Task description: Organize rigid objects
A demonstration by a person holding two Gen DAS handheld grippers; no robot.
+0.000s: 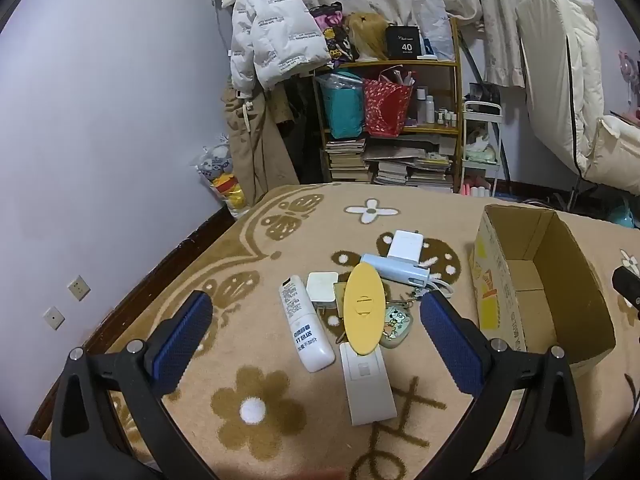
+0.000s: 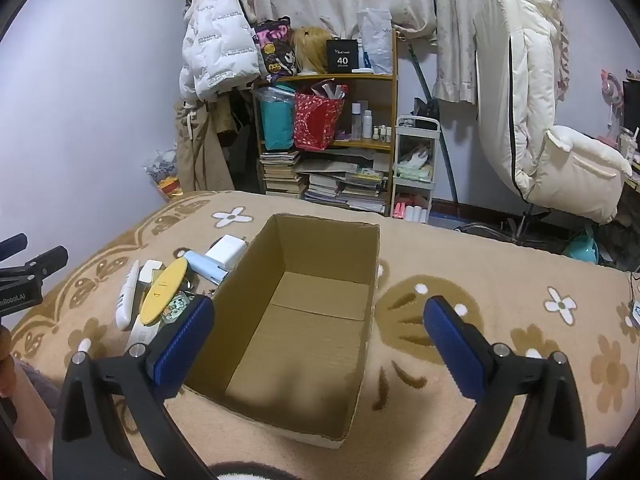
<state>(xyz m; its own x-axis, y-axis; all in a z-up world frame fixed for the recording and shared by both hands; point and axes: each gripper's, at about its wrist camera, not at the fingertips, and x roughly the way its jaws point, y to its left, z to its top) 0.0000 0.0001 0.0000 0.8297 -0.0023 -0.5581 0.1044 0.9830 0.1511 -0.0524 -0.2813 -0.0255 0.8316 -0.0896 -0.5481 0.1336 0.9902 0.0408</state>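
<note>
Evidently nothing was packed yet: the box [image 2: 304, 320] sat empty on the bed [image 2: 500, 272], right gripper [image 2: 320, 344] poised over it and left gripper [image 1: 316, 332] over the pile [image 1: 356, 304] just beside, both with jaws wide and empty.

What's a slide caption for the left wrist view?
Open left gripper hovers over a pile of small items, topped by a yellow oval piece, beside an empty cardboard box.
</note>
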